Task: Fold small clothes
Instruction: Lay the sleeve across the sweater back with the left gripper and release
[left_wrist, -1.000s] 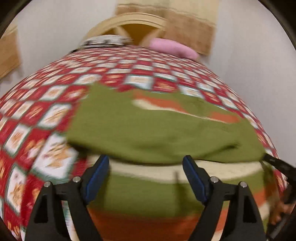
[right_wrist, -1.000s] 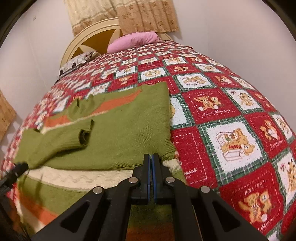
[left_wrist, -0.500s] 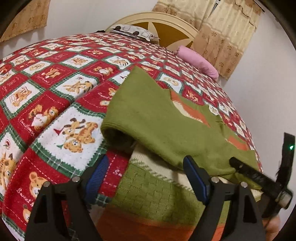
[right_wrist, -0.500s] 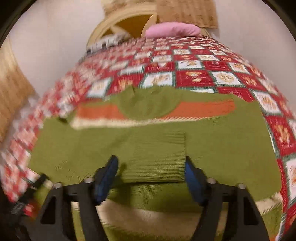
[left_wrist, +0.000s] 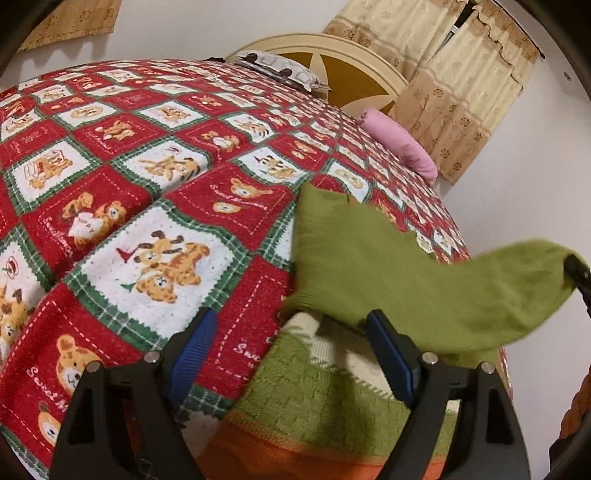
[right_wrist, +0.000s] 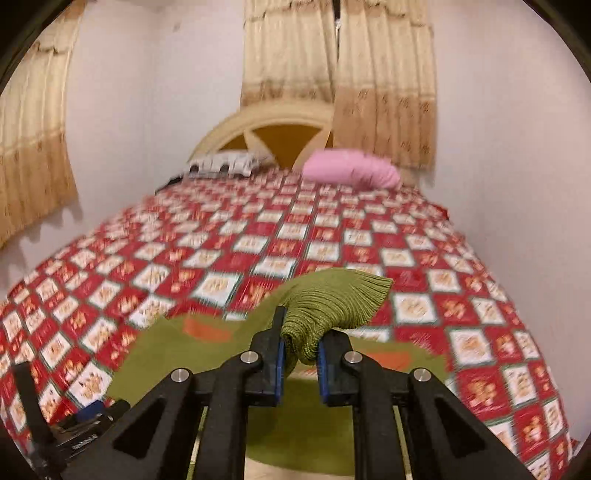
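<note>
A green knit sweater (left_wrist: 354, 258) with cream and orange stripes lies on the bed. In the right wrist view my right gripper (right_wrist: 299, 332) holds the ribbed sleeve cuff (right_wrist: 340, 299) between its blue pads, jaws closing on it, lifted above the sweater body (right_wrist: 166, 343). The left wrist view shows that raised sleeve (left_wrist: 517, 291) stretching to the right gripper (left_wrist: 578, 273) at the frame's edge. My left gripper (left_wrist: 290, 321) stands open low over the sweater's left edge, with nothing gripped. The left gripper (right_wrist: 74, 424) also shows at the bottom left of the right wrist view.
A red and white teddy-bear bedspread (left_wrist: 110, 221) covers the bed. A pink pillow (right_wrist: 351, 170) and a patterned pillow (right_wrist: 225, 162) lie by the rounded headboard (right_wrist: 280, 125). Beige curtains (right_wrist: 384, 74) hang behind. A white wall runs along the right side.
My right gripper opened over the sleeve cuff, closed on it and rose, pulling the sleeve up off the sweater. My left gripper rolled and shifted to the sweater's left edge, staying open.
</note>
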